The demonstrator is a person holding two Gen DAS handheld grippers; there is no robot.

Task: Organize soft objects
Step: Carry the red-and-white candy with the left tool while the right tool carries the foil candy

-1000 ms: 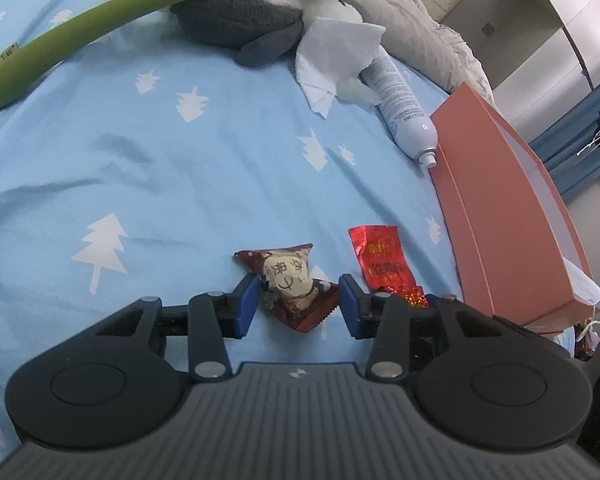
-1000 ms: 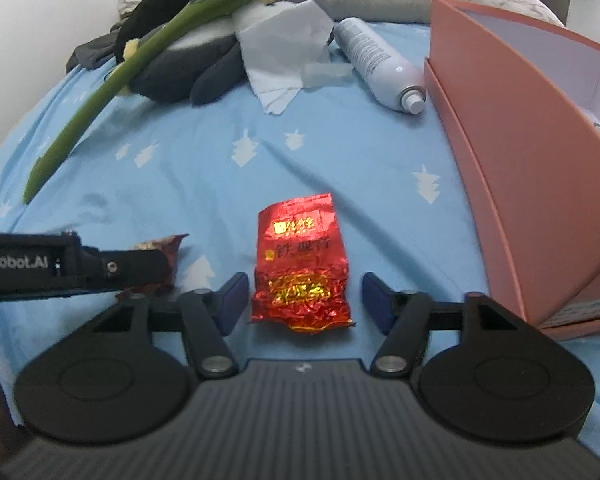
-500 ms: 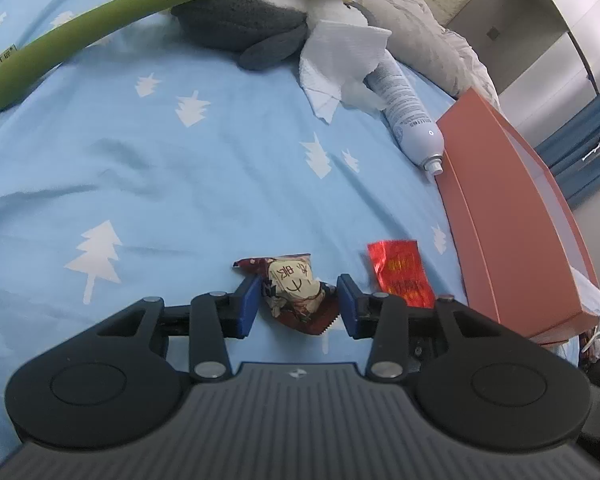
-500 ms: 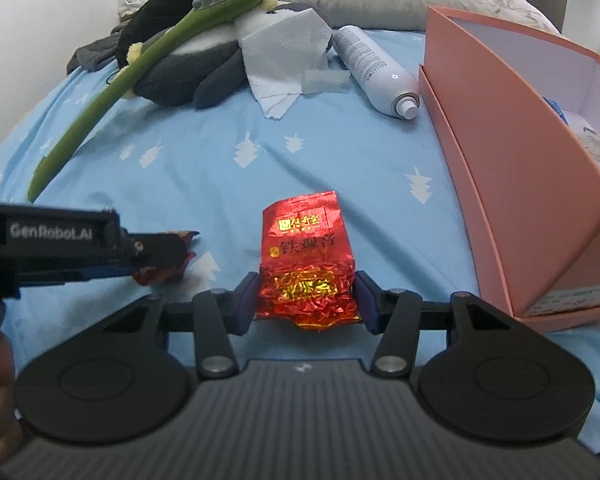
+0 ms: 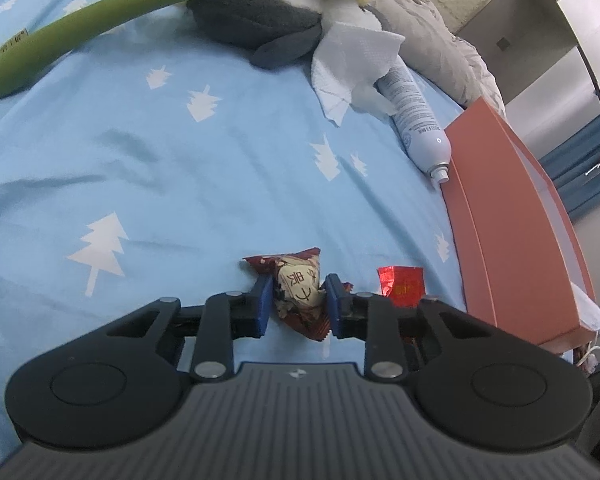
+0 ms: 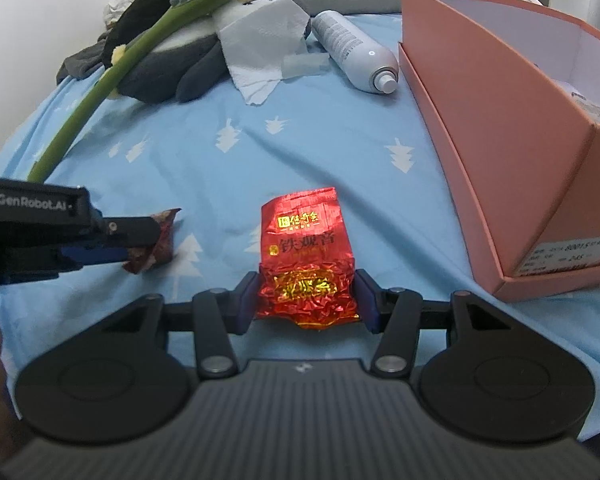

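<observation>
- A bed fills the room's foreground, covered by a light blue sheet (image 6: 340, 148) printed with small white trees; a pale wall lies behind on one side and grey cabinets on the other.
- Near the front edge of the bed, the left gripper (image 5: 298, 305) has narrowed around a small dark red snack packet (image 5: 296, 284). A second ago its blue pads (image 5: 265, 300) stood clearly apart from the wrapper; now they press both sides of it.
- Just beside it, the right gripper (image 6: 306, 300) has done the same with a shiny red foil tea packet (image 6: 306, 256), its pads now against the crinkled lower half (earlier there was open sheet on either side).
- Both packets appear to rest on the sheet, so I judge the two grasps are just made and lifting comes next.
- A salmon-pink cardboard box (image 6: 500, 152) stands open to the right, near the tea packet, with some items already inside. It looks like the likely place for the packets.
- Farther back lie a white spray can (image 6: 352, 52) on its side, a crumpled white tissue (image 6: 260, 44), a grey and white plush toy (image 5: 260, 20) and a long green massage stick (image 6: 132, 64) resting across the toy.
- Grey bedding is heaped at the far end.
</observation>
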